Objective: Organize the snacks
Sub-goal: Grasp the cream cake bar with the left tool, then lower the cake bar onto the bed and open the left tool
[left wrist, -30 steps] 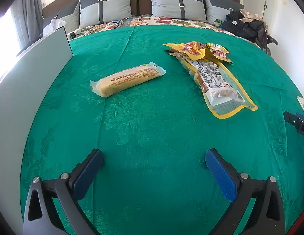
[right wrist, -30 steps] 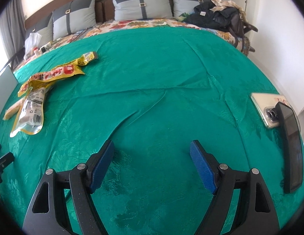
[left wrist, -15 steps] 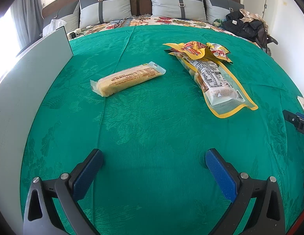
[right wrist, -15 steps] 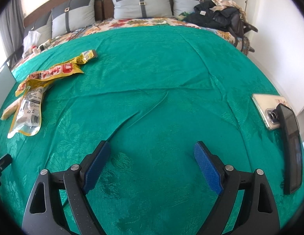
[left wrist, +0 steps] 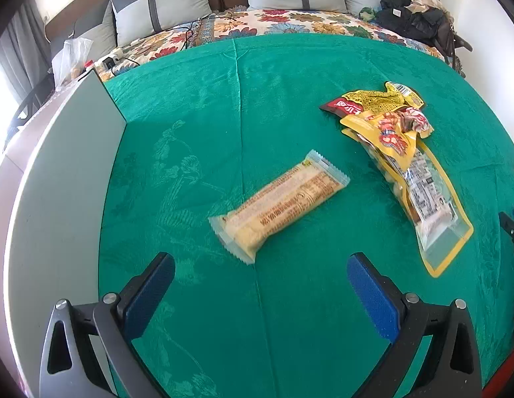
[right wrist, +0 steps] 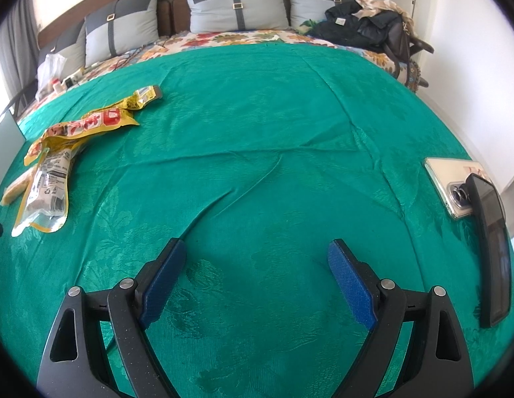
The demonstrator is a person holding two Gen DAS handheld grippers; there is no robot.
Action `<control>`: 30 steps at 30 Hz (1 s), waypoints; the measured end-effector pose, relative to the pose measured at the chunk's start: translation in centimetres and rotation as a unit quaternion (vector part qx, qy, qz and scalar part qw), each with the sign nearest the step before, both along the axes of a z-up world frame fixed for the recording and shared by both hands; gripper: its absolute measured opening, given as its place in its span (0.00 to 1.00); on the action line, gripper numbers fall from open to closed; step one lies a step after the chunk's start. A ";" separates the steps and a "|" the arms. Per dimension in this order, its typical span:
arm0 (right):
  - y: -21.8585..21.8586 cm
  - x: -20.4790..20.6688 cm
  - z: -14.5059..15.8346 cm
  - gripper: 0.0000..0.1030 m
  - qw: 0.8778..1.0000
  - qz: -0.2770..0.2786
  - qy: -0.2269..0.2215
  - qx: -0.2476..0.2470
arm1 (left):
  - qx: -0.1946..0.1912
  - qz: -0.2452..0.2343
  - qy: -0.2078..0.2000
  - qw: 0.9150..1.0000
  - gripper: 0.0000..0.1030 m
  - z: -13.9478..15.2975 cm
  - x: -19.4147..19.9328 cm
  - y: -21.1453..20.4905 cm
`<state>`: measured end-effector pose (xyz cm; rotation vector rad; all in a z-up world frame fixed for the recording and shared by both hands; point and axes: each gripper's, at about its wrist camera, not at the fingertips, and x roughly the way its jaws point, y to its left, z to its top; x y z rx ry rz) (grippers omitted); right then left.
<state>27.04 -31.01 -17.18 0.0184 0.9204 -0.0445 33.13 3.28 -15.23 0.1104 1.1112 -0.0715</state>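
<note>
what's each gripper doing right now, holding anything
left gripper: open, holding nothing, the snack bar lies just ahead of it.
right gripper: open, holding nothing, only green bedspread between its fingers.

The left gripper [left wrist: 260,285] hangs wide apart over the green bedspread [left wrist: 223,106], empty. Just beyond its fingers [left wrist: 150,295] lies a wrapped wafer bar [left wrist: 280,205]; yellow snack pouches [left wrist: 406,162] lie to the right.
</note>
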 end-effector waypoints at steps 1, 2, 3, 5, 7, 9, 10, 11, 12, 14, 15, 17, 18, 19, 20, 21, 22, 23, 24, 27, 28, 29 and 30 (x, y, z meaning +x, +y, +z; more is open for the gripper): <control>0.0 0.0 0.0 0.88 1.000 0.000 0.000 0.000 | 0.005 -0.004 0.011 1.000 0.99 -0.3 1.2 0.0; 0.0 0.0 0.0 0.88 1.000 0.000 0.000 0.000 | 0.013 -0.013 0.021 1.000 0.99 -0.6 2.3 -0.2; 0.0 0.0 0.0 0.88 1.000 0.000 0.000 0.000 | 0.019 -0.025 0.034 0.999 0.99 -1.1 3.2 -0.4; 0.0 0.0 0.0 0.88 1.000 0.000 0.000 0.000 | 0.038 -0.046 0.051 0.997 0.99 -2.0 4.5 -1.1; 0.0 0.0 0.0 0.88 1.000 0.000 0.000 0.000 | 0.040 -0.051 0.050 0.997 1.00 -2.1 5.2 -1.4; 0.0 0.0 0.0 0.88 1.000 0.000 0.000 0.000 | 0.039 -0.035 0.063 0.997 0.99 -2.2 5.7 -1.2; 0.0 0.0 0.0 0.88 1.000 0.000 0.000 0.000 | 0.019 -0.031 0.069 0.997 0.96 -2.2 5.7 -1.0; 0.0 0.0 0.0 0.88 1.000 0.000 0.000 0.000 | -0.010 -0.031 0.072 0.997 0.90 -2.2 5.5 -0.8; 0.0 0.0 0.0 0.88 1.000 0.000 0.000 0.000 | -0.024 -0.028 0.066 0.997 0.77 -2.1 5.1 -0.6; 0.0 0.0 0.0 0.88 1.000 0.000 0.000 0.000 | -0.031 -0.021 0.049 0.998 0.50 -1.5 4.2 -0.4; 0.0 0.0 0.0 0.88 1.000 0.000 0.000 0.000 | -0.032 -0.013 0.046 0.998 0.33 -1.4 3.8 -0.2; 0.0 0.0 0.0 0.88 1.000 0.000 0.000 0.000 | -0.057 0.018 0.046 0.997 0.30 -1.1 2.5 0.4; 0.0 0.0 0.0 0.88 1.000 0.000 0.000 0.000 | -0.071 0.034 0.046 0.996 0.28 -1.0 1.6 0.8; 0.0 0.0 0.0 0.88 1.000 0.000 0.000 0.000 | -0.078 0.048 0.046 0.995 0.28 -0.9 0.5 1.0; 0.0 0.1 0.0 0.88 1.000 0.000 0.000 0.000 | -0.081 0.061 0.047 0.994 0.28 -0.9 -0.7 1.2; 0.0 0.1 0.0 0.88 1.000 0.000 0.000 0.000 | -0.085 0.069 0.047 0.993 0.28 -0.8 -2.0 1.4; 0.0 0.1 0.0 0.88 1.000 0.000 0.000 0.000 | -0.089 0.075 0.047 0.992 0.28 -0.8 -3.3 1.5; 0.0 0.1 0.0 0.88 1.000 0.000 0.000 0.000 | -0.091 0.079 0.046 0.992 0.28 -0.7 -4.8 1.5; 0.0 0.1 0.0 0.88 1.000 0.000 0.000 0.000 | -0.093 0.082 0.045 0.991 0.28 -0.7 -6.3 1.4; 0.0 0.1 0.0 0.88 1.000 0.000 0.000 0.000 | -0.090 0.085 0.041 0.992 0.29 -0.9 -9.5 1.2; 0.0 0.1 0.0 0.88 1.000 0.000 0.000 0.000 | -0.086 0.085 0.036 0.992 0.36 -1.0 -10.0 1.3; 0.0 0.1 0.0 0.88 1.000 0.000 0.000 0.000 | -0.087 0.082 0.031 0.992 0.42 -1.3 -10.4 1.3; 0.0 0.1 0.0 0.88 1.000 0.000 0.000 0.000 | -0.090 0.080 0.028 0.992 0.61 -1.6 -10.4 1.4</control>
